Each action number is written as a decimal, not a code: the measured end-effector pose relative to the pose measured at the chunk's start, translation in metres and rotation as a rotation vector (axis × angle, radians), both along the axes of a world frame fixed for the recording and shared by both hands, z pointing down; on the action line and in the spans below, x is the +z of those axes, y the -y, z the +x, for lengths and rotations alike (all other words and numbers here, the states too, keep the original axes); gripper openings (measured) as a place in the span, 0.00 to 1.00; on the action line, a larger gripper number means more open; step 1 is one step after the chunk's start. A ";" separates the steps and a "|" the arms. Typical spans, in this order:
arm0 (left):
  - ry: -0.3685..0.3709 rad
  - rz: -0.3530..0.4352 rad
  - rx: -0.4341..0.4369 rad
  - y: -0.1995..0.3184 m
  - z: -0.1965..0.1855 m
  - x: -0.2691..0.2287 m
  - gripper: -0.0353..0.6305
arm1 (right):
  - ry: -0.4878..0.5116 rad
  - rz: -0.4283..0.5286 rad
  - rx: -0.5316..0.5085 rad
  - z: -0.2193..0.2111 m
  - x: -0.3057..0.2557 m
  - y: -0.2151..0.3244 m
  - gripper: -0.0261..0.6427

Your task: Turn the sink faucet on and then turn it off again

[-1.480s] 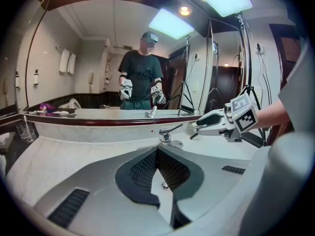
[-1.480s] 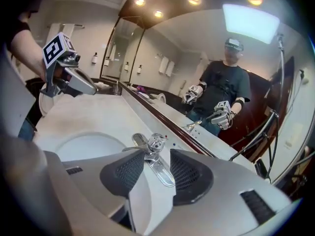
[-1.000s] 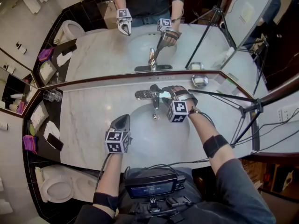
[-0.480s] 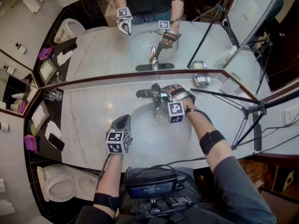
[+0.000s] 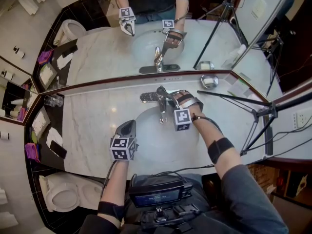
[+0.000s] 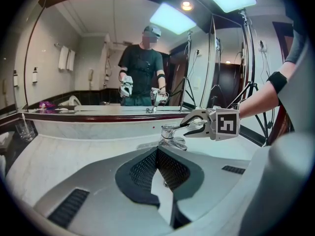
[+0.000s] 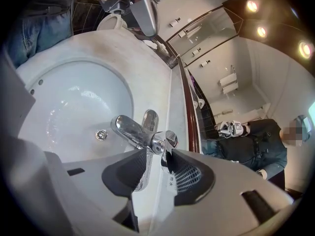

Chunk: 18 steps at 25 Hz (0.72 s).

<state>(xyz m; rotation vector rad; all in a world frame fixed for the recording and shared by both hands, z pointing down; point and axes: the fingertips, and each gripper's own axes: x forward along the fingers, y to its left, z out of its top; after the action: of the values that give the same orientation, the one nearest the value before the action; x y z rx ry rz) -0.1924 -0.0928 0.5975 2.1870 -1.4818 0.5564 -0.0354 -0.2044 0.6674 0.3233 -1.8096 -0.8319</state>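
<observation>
A bathroom, shown by the marble vanity (image 5: 92, 130) with its sink (image 5: 148, 138), wall mirror (image 5: 97, 52) and toilet (image 5: 61, 196) alongside.

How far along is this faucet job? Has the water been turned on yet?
Done: the right gripper is at the faucet handle. In hand: its jaws have just been closing around it, not clearly clamped yet. No stream shows from the spout, so turning the water on, then off, seems still ahead. The left gripper hangs shut near the sink's front edge.

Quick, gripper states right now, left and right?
Left gripper: closed, empty.
Right gripper: open, jaws have just been closing, with the handle of the chrome sink faucet between them, not yet clamped.
</observation>
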 end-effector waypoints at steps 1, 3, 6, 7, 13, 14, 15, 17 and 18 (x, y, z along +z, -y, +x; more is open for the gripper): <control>-0.001 -0.002 0.000 0.000 0.001 0.001 0.06 | -0.007 0.006 0.002 0.002 0.003 -0.001 0.29; -0.003 -0.002 0.001 0.000 0.002 0.001 0.06 | -0.010 0.013 0.010 0.006 0.007 -0.002 0.29; -0.006 0.000 0.001 0.001 0.003 0.001 0.06 | -0.012 0.010 0.021 0.009 0.013 -0.006 0.29; -0.007 -0.001 0.001 0.001 0.003 0.002 0.06 | -0.012 0.007 0.026 0.010 0.015 -0.009 0.29; -0.007 -0.002 0.001 0.000 0.004 0.002 0.06 | 0.000 -0.009 0.057 0.012 0.021 -0.011 0.28; -0.007 -0.002 0.000 -0.001 0.003 0.002 0.06 | 0.000 -0.011 0.059 0.012 0.021 -0.011 0.28; -0.007 -0.002 0.000 -0.001 0.003 0.002 0.06 | 0.002 -0.013 0.064 0.012 0.021 -0.012 0.28; -0.005 -0.001 -0.002 -0.002 0.002 0.002 0.06 | 0.010 -0.016 0.080 0.012 0.021 -0.012 0.28; -0.005 0.000 -0.004 -0.002 0.001 0.002 0.06 | 0.014 -0.017 0.090 0.011 0.021 -0.012 0.28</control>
<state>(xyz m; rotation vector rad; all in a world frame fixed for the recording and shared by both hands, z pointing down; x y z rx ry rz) -0.1911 -0.0905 0.5993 2.1831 -1.4827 0.5491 -0.0240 -0.1922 0.6884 0.3970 -1.8008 -0.7524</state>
